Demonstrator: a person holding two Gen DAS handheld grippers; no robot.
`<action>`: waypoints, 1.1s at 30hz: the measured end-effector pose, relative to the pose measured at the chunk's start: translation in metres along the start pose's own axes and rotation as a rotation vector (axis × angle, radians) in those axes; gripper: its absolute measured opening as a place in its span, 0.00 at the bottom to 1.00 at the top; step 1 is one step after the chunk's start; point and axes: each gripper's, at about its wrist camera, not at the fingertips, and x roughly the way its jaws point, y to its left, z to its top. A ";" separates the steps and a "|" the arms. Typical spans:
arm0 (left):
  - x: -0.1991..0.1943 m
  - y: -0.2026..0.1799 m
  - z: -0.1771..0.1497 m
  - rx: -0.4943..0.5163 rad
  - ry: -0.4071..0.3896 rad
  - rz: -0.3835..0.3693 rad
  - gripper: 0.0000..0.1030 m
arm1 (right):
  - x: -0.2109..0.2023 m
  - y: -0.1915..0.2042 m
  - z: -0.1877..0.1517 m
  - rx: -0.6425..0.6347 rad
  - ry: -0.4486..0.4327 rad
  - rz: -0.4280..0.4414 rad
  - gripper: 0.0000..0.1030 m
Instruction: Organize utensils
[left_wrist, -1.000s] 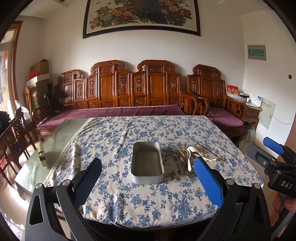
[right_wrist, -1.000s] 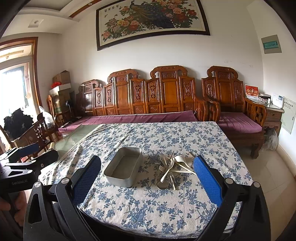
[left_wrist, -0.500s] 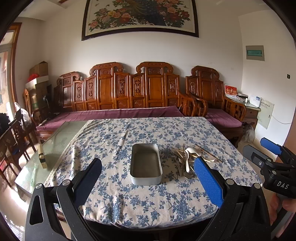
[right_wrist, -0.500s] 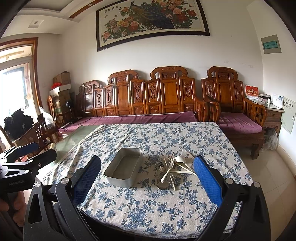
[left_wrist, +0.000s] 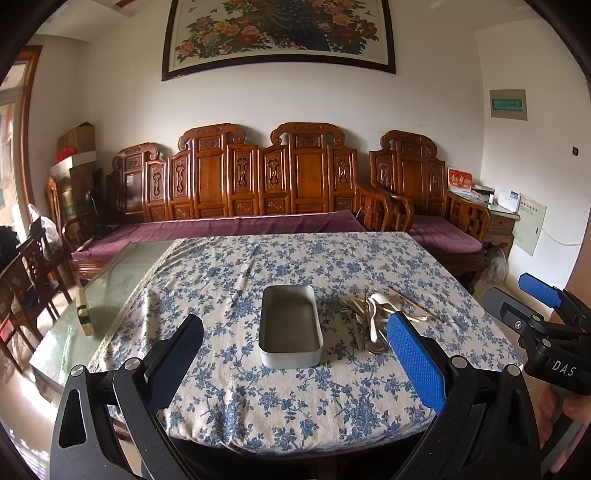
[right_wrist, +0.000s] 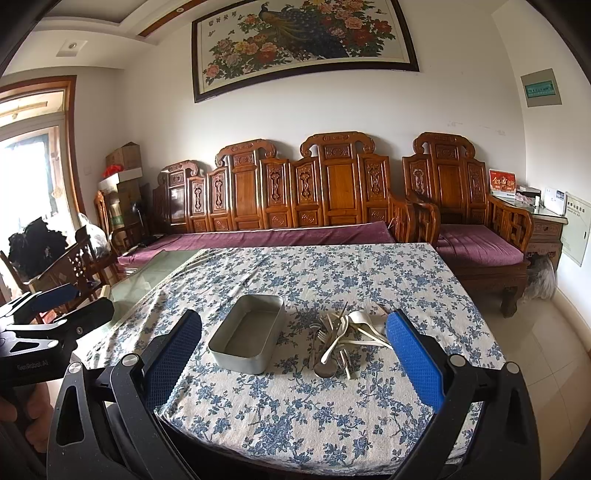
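Nothing picked yet, so I'd say the opening job is getting one piece out of that tangled utensil pile (right_wrist: 341, 338) on the table (right_wrist: 295, 417), just right of the empty metal tin (right_wrist: 245, 334). Best bet: bring my right tool (right_wrist: 293, 363) down on a handle poking clear of the heap, a white spoon maybe, and lift it alone. Both tools hang short of the near table edge, right and left tool (left_wrist: 293, 363) alike spread wide, holding and touching nothing
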 end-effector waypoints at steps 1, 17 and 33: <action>0.000 0.000 0.000 0.000 0.001 0.000 0.94 | 0.000 0.000 0.000 0.000 0.000 0.000 0.98; -0.002 -0.002 -0.001 0.003 0.004 -0.003 0.94 | -0.001 0.003 0.003 0.002 0.001 0.002 0.98; 0.053 -0.008 -0.013 0.042 0.149 -0.030 0.94 | 0.035 -0.025 -0.009 0.002 0.071 -0.004 0.98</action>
